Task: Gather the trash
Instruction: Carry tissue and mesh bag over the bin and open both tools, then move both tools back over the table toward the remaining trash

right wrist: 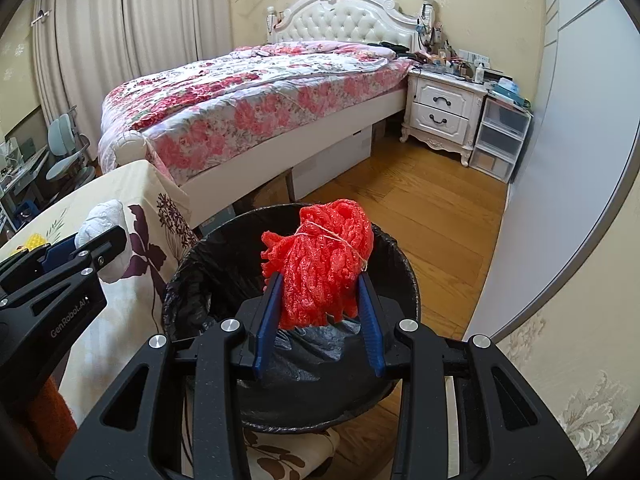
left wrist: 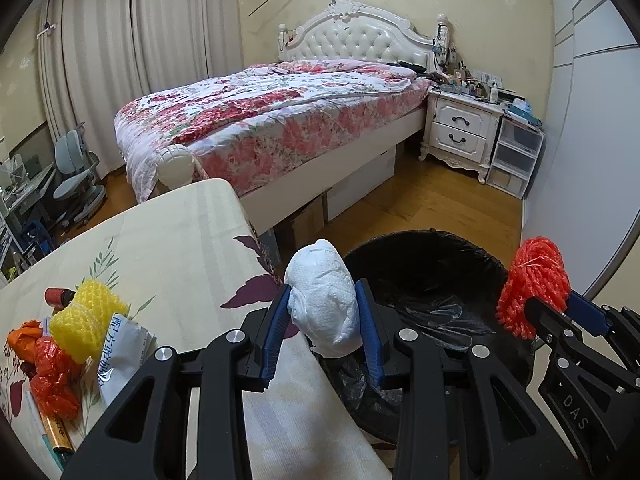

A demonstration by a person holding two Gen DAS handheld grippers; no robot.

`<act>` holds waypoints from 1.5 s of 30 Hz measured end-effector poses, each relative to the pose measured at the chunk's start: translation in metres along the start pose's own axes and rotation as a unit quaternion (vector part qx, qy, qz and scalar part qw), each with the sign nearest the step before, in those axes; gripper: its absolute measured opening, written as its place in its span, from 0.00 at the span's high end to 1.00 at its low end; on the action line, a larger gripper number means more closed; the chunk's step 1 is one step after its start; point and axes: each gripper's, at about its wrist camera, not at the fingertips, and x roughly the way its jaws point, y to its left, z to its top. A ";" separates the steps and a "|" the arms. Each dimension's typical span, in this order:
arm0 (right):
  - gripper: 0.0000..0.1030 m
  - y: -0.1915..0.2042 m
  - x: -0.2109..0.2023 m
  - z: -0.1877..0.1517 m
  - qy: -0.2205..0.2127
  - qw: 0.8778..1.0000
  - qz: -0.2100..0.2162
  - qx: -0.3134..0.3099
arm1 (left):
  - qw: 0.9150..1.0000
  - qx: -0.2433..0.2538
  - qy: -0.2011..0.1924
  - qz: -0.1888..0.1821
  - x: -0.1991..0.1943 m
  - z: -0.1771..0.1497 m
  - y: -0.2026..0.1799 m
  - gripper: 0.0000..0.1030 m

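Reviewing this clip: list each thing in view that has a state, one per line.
Left gripper: shut on white paper wad.
Right gripper: shut on red foam net, above the bin.
Trash bin: open, black liner in.
Yellow foam net: lying on table.
Nightstand drawers: closed.

A bed [left wrist: 272, 120] w/ red-pink floral quilt [right wrist: 240, 92] stands at 12 o'clock, its white tufted headboard [left wrist: 360, 38] against the wall. At 2 o'clock is a white nightstand [right wrist: 440, 114] w/ two drawers, cluttered on top, and just beside it a clear plastic drawer unit [right wrist: 500, 140]. Beige curtains [left wrist: 120, 48] hang at 10 o'clock. At 9 o'clock stands a grey-blue chair [left wrist: 78, 184]. Floor [right wrist: 420, 208] is wood.
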 end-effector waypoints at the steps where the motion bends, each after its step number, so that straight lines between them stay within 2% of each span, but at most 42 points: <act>1: 0.65 -0.001 0.002 0.000 0.001 1.000 -0.002 0.000 | 1.000 0.001 0.002 -0.001 0.002 0.001 -0.002 0.66; 6: 0.65 -0.004 0.009 0.003 0.007 1.000 -0.004 0.002 | 1.000 0.011 0.009 -0.001 0.010 0.002 -0.008 0.65; 9: 0.63 -0.006 0.011 0.004 0.006 1.000 -0.005 0.006 | 1.000 0.014 0.012 -0.003 0.014 0.003 -0.010 0.60; 11: 0.59 -0.006 0.012 0.004 0.005 1.000 -0.004 0.007 | 1.000 0.015 0.010 -0.002 0.015 0.004 -0.012 0.47; 13: 0.56 -0.005 0.012 0.004 0.004 1.000 -0.009 0.006 | 1.000 0.011 0.008 -0.003 0.015 0.005 -0.010 0.38; 16: 0.54 -0.007 0.011 0.004 0.002 1.000 -0.014 0.009 | 1.000 0.007 0.006 0.000 0.015 0.006 -0.008 0.29; 20: 0.48 -0.009 0.008 0.005 -0.004 1.000 -0.023 0.013 | 1.000 0.003 0.001 0.005 0.012 0.006 -0.006 0.22; 30: 0.36 -0.006 0.000 0.004 -0.011 0.999 -0.029 0.010 | 1.000 -0.001 -0.010 0.024 -0.002 0.006 0.004 0.17; 38: 0.35 0.010 -0.008 0.001 -0.010 1.000 -0.012 0.000 | 0.998 -0.014 -0.010 0.052 -0.025 -0.003 0.032 0.17; 45: 0.35 0.042 -0.016 -0.010 -0.004 0.999 0.017 -0.026 | 0.996 -0.049 -0.004 0.080 -0.046 -0.023 0.071 0.17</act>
